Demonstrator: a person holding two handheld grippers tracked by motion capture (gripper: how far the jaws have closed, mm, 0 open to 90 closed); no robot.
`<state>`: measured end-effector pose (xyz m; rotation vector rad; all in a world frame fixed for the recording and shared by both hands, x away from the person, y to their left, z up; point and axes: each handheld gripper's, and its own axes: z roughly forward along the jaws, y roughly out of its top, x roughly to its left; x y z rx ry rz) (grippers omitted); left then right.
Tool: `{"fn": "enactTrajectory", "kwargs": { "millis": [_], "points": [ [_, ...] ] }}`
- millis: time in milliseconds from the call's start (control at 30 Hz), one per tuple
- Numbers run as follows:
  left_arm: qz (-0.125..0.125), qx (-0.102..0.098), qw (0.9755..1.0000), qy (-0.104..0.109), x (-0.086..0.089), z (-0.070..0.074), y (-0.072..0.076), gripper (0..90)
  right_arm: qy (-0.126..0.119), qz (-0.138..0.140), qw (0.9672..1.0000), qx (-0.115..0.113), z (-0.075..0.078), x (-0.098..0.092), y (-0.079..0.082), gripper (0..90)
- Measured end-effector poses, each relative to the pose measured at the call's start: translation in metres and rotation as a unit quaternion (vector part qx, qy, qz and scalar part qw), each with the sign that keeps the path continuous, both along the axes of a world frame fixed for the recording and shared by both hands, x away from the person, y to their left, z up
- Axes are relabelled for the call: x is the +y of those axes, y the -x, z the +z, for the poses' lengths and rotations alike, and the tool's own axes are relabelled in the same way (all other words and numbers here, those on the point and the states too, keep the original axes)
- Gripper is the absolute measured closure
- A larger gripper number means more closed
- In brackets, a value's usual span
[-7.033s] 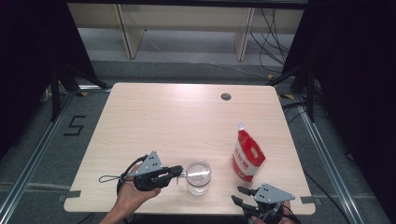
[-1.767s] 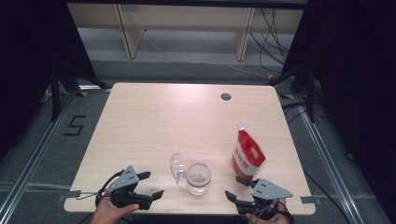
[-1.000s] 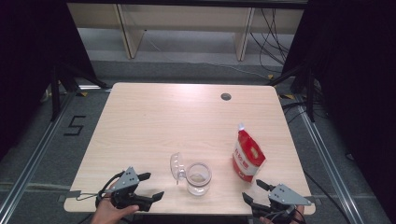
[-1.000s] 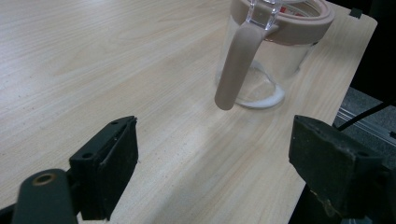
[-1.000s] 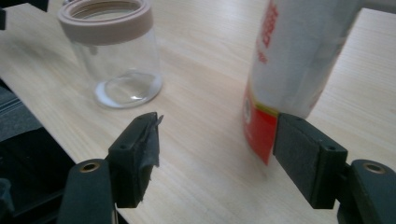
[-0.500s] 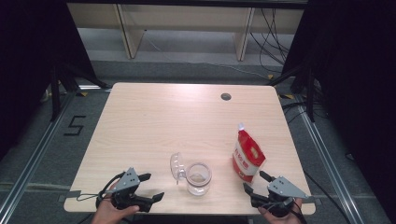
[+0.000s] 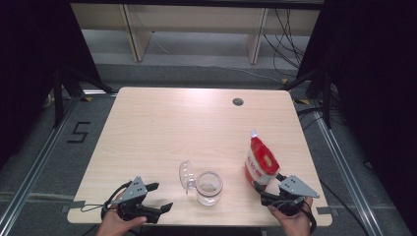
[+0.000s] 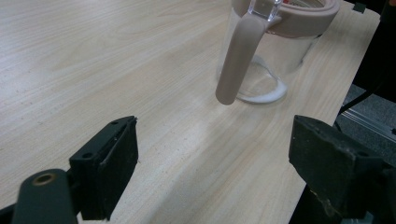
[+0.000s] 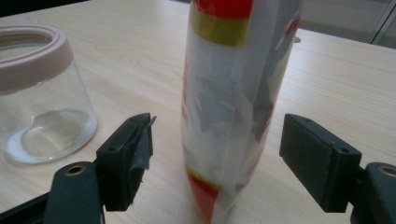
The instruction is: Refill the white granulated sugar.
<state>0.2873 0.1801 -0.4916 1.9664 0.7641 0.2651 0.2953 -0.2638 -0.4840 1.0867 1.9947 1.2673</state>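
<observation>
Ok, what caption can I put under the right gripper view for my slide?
Open right gripper lined up around a standing red-and-white pouch, glass jar beside it.

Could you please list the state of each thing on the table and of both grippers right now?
Glass jar: upright, open, lid flipped back on its hinge, a little white powder at the bottom.
Red and white pouch: standing upright, top closed, not gripped.
Left gripper: open, holding nothing, pointing at the jar's handle.
Right gripper: jaws have just been opening; open, either side of the pouch, pads clear of it.
</observation>
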Motion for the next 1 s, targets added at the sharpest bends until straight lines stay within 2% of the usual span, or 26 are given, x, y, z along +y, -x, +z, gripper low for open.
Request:
{"fn": "enactTrajectory", "kwargs": {
  "millis": [33,67,100,133,167,200,233,267,367,400,500,567,633,667,800,867,900,1000],
  "points": [
    [0.000,0.000,1.0000,0.000,0.000,0.000,0.000,15.7,-0.008,-0.003,0.9999,0.008,0.000,0.001,0.000,26.7],
    [-0.002,-0.001,1.0000,-0.005,0.001,0.000,0.000,15.7,-0.004,0.000,1.0000,-0.004,-0.002,0.001,-0.004,26.8],
    [-0.001,-0.001,1.0000,-0.004,0.001,0.000,0.000,15.7,-0.019,-0.009,0.9997,0.012,-0.002,0.003,-0.003,27.1],
    [-0.001,-0.001,1.0000,-0.003,0.001,0.000,0.000,15.7,-0.015,-0.001,0.9999,-0.003,-0.003,0.002,-0.007,27.2],
    [-0.001,-0.001,1.0000,-0.003,0.001,0.000,0.000,15.7,-0.010,0.008,0.9999,-0.002,-0.004,0.002,-0.009,27.2],
    [0.000,-0.002,1.0000,-0.003,0.001,0.000,0.000,15.7,-0.018,-0.006,0.9998,0.012,-0.005,0.004,-0.008,27.2],
    [0.000,-0.001,1.0000,-0.002,0.001,0.000,0.000,15.7,-0.013,0.006,0.9999,-0.003,-0.007,0.003,-0.012,27.2],
    [0.000,-0.001,1.0000,-0.003,0.001,0.000,0.000,15.7,-0.017,0.001,0.9998,0.009,-0.007,0.005,-0.011,27.2],
    [-0.002,0.000,1.0000,-0.006,0.001,0.000,0.000,15.7,-0.005,0.011,0.9999,-0.007,-0.009,0.004,-0.015,27.2],
    [-0.003,0.000,1.0000,-0.006,0.001,0.000,0.000,15.8,-0.009,0.012,0.9999,-0.002,-0.009,0.005,-0.016,27.2],
    [-0.002,0.000,1.0000,-0.006,0.001,0.000,0.000,15.7,-0.011,0.009,0.9999,-0.006,-0.009,0.005,-0.017,27.3],
    [0.003,-0.004,1.0000,-0.001,0.000,-0.001,0.000,15.8,-0.024,-0.001,0.9997,0.005,-0.010,0.007,-0.016,27.6],
    [-0.001,-0.001,1.0000,-0.002,0.001,-0.001,0.000,15.7,-0.009,0.006,0.9999,-0.009,-0.011,0.006,-0.020,28.2],
    [0.000,0.001,1.0000,-0.007,0.001,0.000,0.000,15.8,-0.015,0.003,0.9999,-0.006,-0.011,0.007,-0.020,28.4],
    [-0.001,0.000,1.0000,-0.010,0.001,0.000,0.000,15.7,-0.012,0.008,0.9998,-0.013,-0.012,0.007,-0.023,31.1],
    [-0.001,0.000,1.0000,-0.009,0.001,0.000,0.000,15.8,-0.003,0.014,0.9994,-0.030,-0.012,0.006,-0.026,35.5],
    [-0.001,0.000,1.0000,-0.010,0.001,0.000,0.000,15.8,-0.008,0.016,0.9998,-0.013,-0.011,0.006,-0.024,36.9],
    [-0.001,0.000,1.0000,-0.009,0.001,0.000,0.000,15.8,-0.004,0.017,0.9997,-0.018,-0.012,0.004,-0.026,39.7]
  ]
}}
